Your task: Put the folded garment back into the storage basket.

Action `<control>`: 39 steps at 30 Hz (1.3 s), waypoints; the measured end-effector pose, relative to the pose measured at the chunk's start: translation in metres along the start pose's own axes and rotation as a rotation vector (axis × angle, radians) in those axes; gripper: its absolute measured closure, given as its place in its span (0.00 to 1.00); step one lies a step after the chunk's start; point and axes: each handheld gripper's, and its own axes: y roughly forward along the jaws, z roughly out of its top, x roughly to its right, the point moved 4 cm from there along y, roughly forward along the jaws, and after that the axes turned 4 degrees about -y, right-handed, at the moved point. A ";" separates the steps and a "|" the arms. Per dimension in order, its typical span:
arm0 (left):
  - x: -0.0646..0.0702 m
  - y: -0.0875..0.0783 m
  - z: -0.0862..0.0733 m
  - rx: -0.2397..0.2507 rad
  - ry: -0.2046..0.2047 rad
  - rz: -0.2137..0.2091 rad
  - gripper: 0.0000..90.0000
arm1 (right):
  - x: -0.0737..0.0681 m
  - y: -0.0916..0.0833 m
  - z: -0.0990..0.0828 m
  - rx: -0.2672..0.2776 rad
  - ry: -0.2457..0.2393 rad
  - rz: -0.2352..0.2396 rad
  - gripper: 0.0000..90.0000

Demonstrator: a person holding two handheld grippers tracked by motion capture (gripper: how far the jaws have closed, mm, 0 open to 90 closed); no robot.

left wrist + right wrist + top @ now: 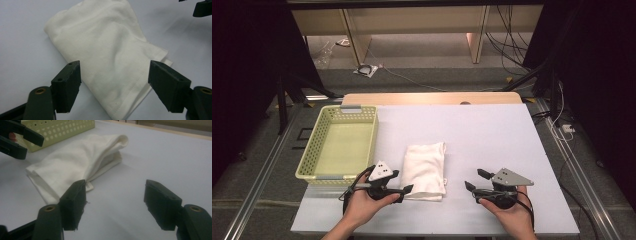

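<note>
From above, both grippers (408, 192) (476, 180) flank the folded cloth (424, 170), jaws spread — its tag (89, 186) shows from the right gripper view.

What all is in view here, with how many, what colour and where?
folded cloth: one, white, flat at the table's middle, near the person's edge
basket: one, pale yellow-green, perforated, on the table left of the cloth
table: one, white top with a wooden far edge
cables: several, dark, on the floor beyond the table
left tool: one, black, jaws open at the cloth's near left corner
right tool: one, black, jaws open, right of the cloth, apart from it
hands: two, each holding a tool
</note>
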 end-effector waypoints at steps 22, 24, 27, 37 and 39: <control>-0.002 0.004 0.001 -0.014 -0.009 0.024 0.31 | 0.005 -0.008 -0.004 0.026 0.003 -0.019 0.32; -0.002 0.004 0.002 -0.016 -0.016 0.024 0.31 | 0.004 -0.007 -0.003 0.033 0.000 -0.019 0.32; -0.003 0.005 0.005 -0.025 -0.022 0.026 0.31 | 0.003 -0.006 -0.002 0.030 -0.010 -0.024 0.32; -0.019 0.029 0.035 -0.073 -0.077 0.089 0.35 | 0.002 -0.006 0.000 0.024 -0.017 -0.041 0.32; -0.024 0.036 0.043 -0.084 -0.085 0.106 0.35 | 0.001 -0.006 0.000 0.027 -0.018 -0.039 0.32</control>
